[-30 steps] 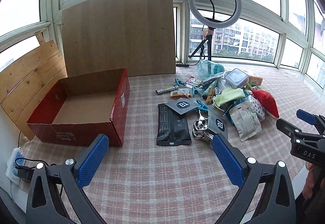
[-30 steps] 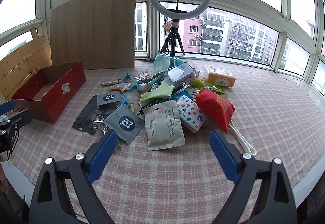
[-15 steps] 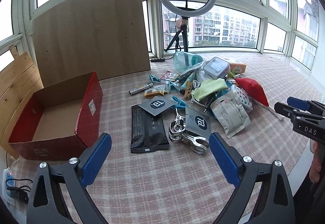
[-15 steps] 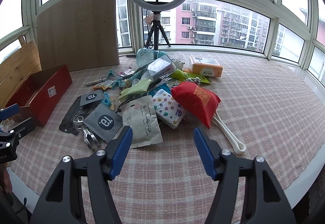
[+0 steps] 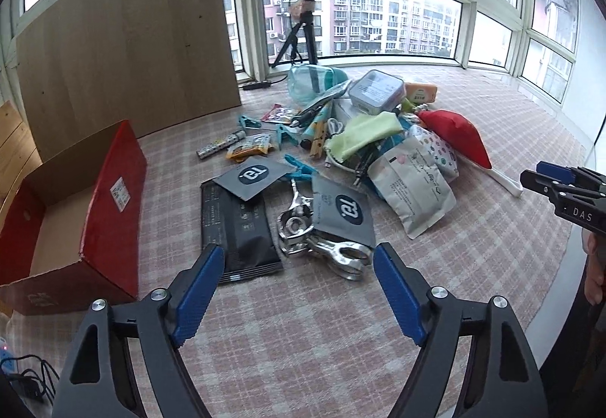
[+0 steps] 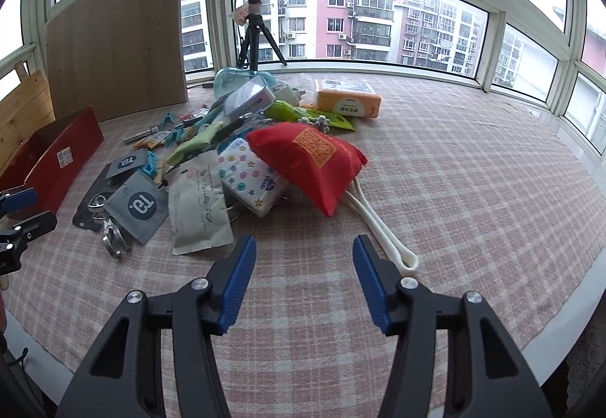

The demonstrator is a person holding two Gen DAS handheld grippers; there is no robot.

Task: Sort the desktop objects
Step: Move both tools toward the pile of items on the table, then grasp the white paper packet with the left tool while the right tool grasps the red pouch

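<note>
Approaching pile – nothing sorted yet, red box at bench's left edge empty. Left claw fairly wide, right claw half-narrowed, both just closing, empty. Next – pick metal clip.

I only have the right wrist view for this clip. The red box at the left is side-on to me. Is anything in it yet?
Observer: No. In the left wrist view the red box is open on top and shows only its bare cardboard floor.
Operator: I see only the tip of the left gripper. What state is it in?
Observer: The left gripper is open with nothing between its jaws, which have just been closing. A metal clamp lies just ahead of it.
Operator: Is there anything near the box's front corner?
Observer: A power strip with black cables, at the view's lower left edge.
</note>
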